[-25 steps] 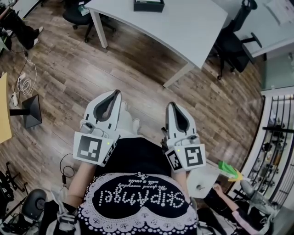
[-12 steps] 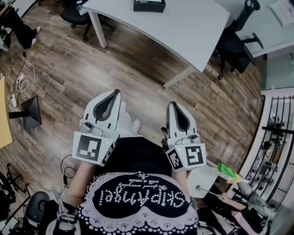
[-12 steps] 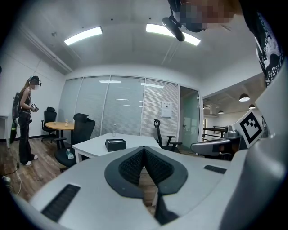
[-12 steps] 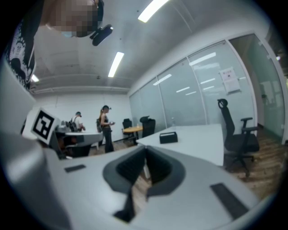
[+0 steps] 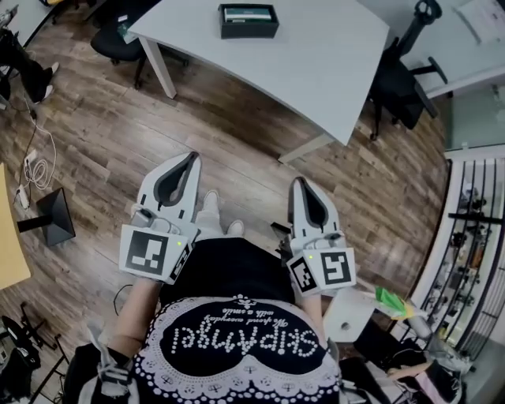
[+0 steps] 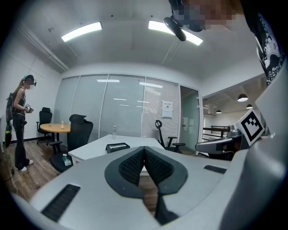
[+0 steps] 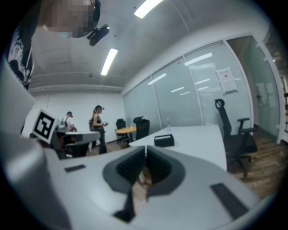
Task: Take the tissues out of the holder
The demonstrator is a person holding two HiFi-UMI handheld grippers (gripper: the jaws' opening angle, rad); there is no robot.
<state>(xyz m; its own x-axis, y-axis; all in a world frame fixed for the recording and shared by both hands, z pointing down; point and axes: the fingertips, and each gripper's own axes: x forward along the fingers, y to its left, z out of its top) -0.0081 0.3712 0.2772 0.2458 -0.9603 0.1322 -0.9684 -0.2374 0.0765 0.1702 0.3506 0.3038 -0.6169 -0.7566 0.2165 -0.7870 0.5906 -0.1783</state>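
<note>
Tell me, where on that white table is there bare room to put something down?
Nearly all of the white table is bare: the wide stretch between the black tissue holder and the near edge, and everything to the holder's right. Office chairs crowd both ends of the table.

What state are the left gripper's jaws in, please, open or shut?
Shut. The left gripper shows, in its own view, both dark pads meeting at the tips with nothing between them.
</note>
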